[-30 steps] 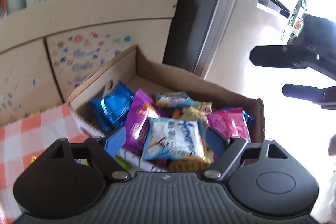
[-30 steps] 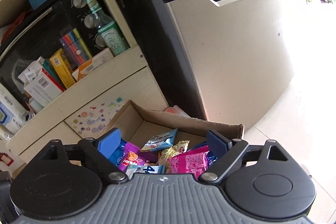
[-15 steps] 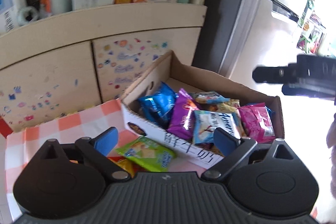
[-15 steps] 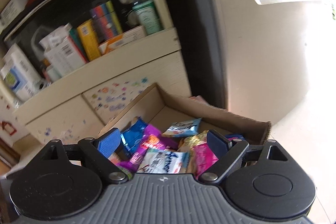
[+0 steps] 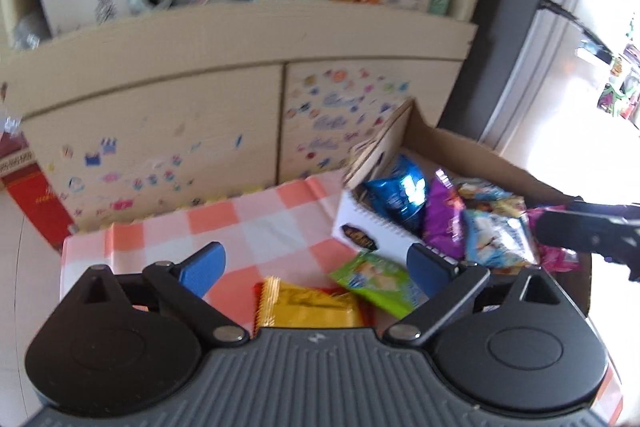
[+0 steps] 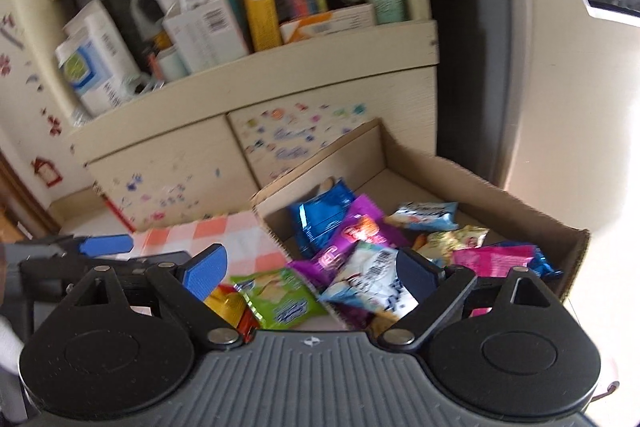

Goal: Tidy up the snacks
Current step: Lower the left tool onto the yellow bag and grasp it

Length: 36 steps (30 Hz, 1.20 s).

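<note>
The left tongs stand wide, having just been opening, with nothing gripped; below them a yellow packet and a green packet lie on the checked counter. The right tongs are spread too and empty. A cardboard box beside the green packet holds the other snacks: blue, purple, white and pink packets.
</note>
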### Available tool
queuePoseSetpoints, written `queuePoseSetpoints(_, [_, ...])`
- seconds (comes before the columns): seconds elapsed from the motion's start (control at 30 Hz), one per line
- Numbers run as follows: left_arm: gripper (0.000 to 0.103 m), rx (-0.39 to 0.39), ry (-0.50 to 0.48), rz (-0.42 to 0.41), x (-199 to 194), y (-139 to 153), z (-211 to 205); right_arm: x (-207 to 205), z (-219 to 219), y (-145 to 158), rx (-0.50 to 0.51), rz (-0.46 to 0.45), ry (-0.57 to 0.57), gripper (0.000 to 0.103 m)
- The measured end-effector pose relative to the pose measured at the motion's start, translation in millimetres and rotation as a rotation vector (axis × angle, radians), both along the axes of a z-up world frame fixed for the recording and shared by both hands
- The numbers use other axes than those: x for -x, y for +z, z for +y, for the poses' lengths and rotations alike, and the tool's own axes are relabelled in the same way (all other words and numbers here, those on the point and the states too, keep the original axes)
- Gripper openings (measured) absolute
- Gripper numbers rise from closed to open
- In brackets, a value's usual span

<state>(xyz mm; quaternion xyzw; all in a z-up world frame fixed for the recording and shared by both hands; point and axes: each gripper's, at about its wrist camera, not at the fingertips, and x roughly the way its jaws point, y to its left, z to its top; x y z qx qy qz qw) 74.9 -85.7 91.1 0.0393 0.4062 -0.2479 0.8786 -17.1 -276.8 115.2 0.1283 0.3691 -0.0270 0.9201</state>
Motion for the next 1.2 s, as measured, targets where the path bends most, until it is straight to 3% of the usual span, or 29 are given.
queuePoseSetpoints(0.3, [0.097,-0.048,-0.003,0.085,-9.8,-33.0,6.1,-5.7,20.5,-12.4,0.022,0.056,0.066,0.095])
queuePoseSetpoints(0.83, [0.097,-0.151,-0.103,0.094,-10.6,-70.7,-25.0,-11.7,28.4,-23.4,0.028,0.096,0.077,0.095])
queuePoseSetpoints(0.93, [0.093,-0.159,-0.093,0.088,-12.1,-75.2,-25.2,-13.9,30.3,-26.4,0.031,0.106,0.081,0.095])
queuePoseSetpoints(1.03, [0.078,-0.098,-0.08,0.12,-15.5,-75.3,-18.9,-16.2,32.2,-29.5,0.034,0.116,0.088,0.095])
queuePoseSetpoints(1.2, [0.067,-0.074,-0.069,0.124,-16.3,-71.3,-10.5,-20.4,37.6,-36.3,0.041,0.133,0.102,0.095])
